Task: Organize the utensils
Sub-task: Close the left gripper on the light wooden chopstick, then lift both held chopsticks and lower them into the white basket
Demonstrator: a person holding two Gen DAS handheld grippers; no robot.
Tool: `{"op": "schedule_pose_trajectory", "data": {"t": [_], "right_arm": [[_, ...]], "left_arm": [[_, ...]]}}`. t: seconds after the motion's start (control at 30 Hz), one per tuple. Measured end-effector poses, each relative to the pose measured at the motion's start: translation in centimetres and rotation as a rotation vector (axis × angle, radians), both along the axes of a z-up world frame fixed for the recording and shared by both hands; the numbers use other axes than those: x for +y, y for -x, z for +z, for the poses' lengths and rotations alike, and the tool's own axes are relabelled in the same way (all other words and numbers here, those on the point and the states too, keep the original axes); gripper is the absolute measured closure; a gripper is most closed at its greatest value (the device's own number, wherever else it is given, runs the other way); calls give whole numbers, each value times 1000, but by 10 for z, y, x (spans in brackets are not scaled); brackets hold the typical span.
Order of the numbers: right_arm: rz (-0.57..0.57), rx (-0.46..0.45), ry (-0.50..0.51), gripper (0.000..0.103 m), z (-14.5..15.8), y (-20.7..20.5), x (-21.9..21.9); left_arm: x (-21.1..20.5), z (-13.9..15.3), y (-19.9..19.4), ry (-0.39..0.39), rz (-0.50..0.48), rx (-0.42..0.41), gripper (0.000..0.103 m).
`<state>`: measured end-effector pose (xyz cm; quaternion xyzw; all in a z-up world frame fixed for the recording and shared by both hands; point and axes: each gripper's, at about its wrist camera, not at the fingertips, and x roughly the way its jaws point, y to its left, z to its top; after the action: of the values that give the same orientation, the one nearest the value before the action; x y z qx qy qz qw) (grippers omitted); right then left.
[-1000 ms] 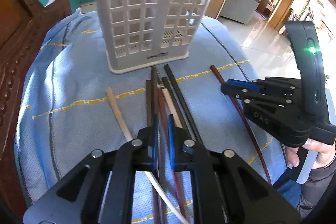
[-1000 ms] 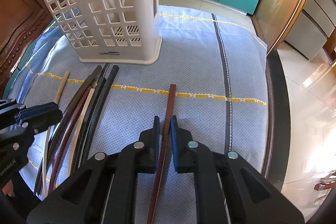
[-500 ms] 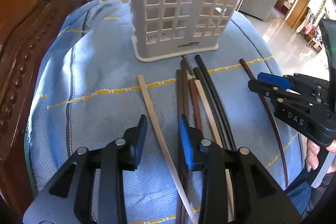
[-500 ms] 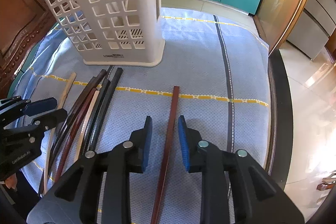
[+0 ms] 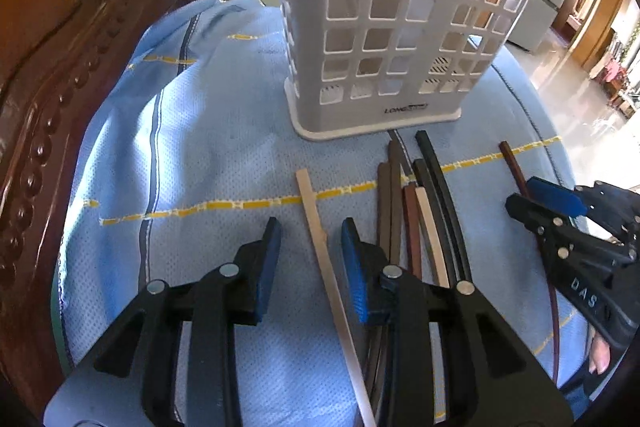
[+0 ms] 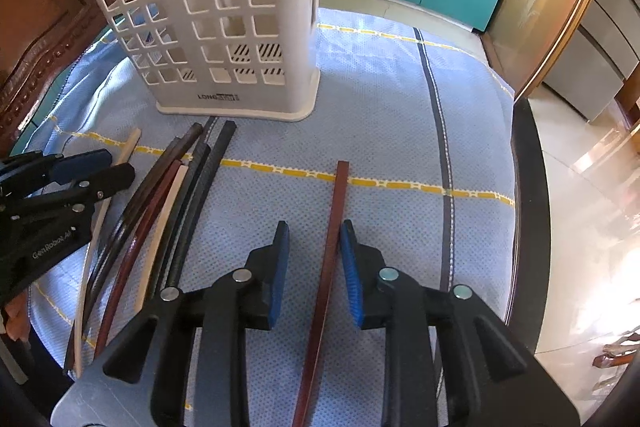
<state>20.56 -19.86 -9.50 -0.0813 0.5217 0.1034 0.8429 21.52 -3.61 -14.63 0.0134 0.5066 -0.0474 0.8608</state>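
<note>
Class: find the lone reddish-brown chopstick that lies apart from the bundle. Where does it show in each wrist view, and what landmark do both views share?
Left wrist view: the reddish-brown chopstick runs down the far right edge, partly behind the right gripper.
Right wrist view: the chopstick lies at centre, between the open fingers, untouched.
Shared landmark: the white basket, standing just beyond the chopsticks' far tips.

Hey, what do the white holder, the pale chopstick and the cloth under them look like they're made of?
White holder: looks like moulded plastic, matte, with a uniform square grid of holes and a raised brand mark at its base.
Pale chopstick: probably bamboo or light wood, unvarnished and dull; it could also be plastic.
Cloth: a textile, light blue with a dotted weave, yellow and dark stripes, and soft folds at its edge.
</note>
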Motion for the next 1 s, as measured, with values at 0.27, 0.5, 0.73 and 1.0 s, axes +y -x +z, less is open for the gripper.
{"op": "schedule_pose_trajectory", "data": {"t": [0.27, 0.5, 0.73, 1.0], "right_arm": [[-26, 13, -32, 78, -1, -3, -3], [-10, 2, -121, 97, 10, -4, -7], [33, -196, -314, 97, 86, 26, -39], [62, -419, -431, 96, 171, 78, -60]], "left_arm": [[-8, 1, -6, -18, 16, 7, 75], [-8, 5, 4, 48, 13, 0, 95], [4, 70, 40, 110, -45, -182, 95], [9, 175, 100, 185, -128, -474, 95]]}}
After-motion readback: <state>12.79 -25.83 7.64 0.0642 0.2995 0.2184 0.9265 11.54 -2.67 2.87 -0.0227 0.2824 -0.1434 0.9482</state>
